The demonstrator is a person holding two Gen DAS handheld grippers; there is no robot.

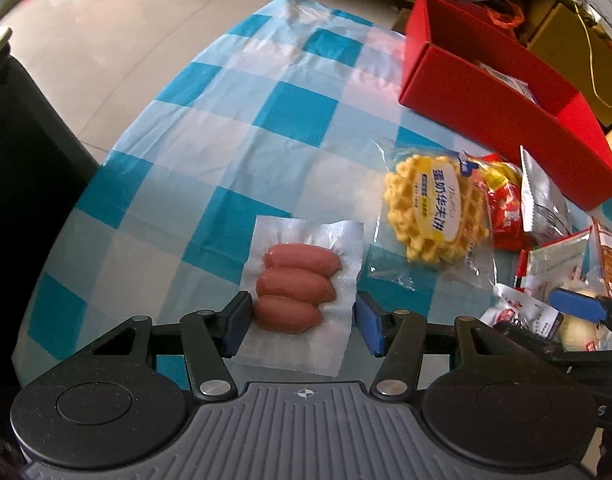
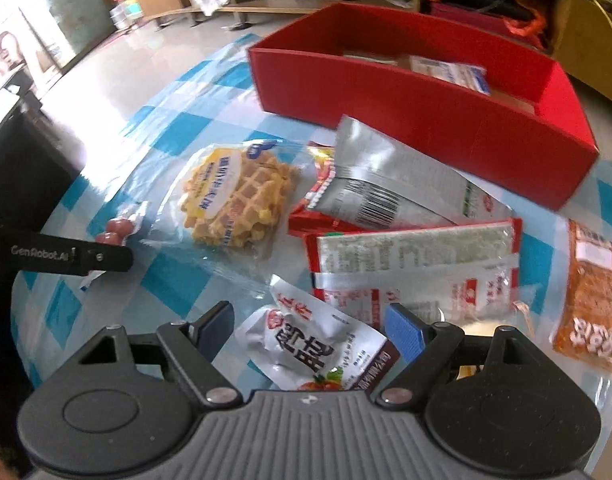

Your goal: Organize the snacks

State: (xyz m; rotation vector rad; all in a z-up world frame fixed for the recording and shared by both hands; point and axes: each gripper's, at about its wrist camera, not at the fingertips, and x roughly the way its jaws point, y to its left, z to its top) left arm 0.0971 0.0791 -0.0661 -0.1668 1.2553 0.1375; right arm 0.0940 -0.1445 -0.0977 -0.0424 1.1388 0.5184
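Jaws: both grippers gaping, left gripper [image 1: 302, 322] straddling sausage pack [image 1: 302, 294] near desk edge | right gripper [image 2: 308, 330] straddling white pouch [image 2: 318, 344] | pack looking light, slick, soft; pinching across sausages.

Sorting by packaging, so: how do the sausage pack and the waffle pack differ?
The sausage pack is a flat vacuum-sealed pouch holding three pink sausages; the waffle pack is a loose clear wrapper with a printed label around one yellow waffle. Both lie on the checkered tablecloth, outside the red box.

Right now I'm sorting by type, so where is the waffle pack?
The waffle pack lies on the checked tablecloth, right of the sausage pack and near the red box.
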